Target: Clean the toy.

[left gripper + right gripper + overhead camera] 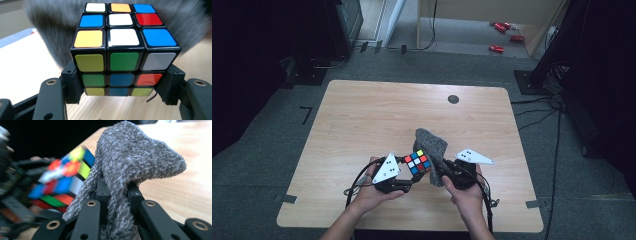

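Grey fuzzy cloth (135, 157), pinched in the clenched right gripper (451, 172), hangs just beside the scrambled colourful puzzle cube (123, 47) clamped between the left gripper's (399, 179) jaws, so wiping seems underway; next, press cloth against a face.

The high view looks forward and down from above the person's side onto the whole wooden surface (377, 115) and the floor beyond — far enough back that both hands sit small near its lower edge. The left gripper view rides close behind the cube (123, 47), looking along its own jaws toward the grey cloth (50, 30). The right gripper view sits just behind that cloth (135, 162), facing across to the cube (62, 182) — cube, cloth and surface appear in all three.
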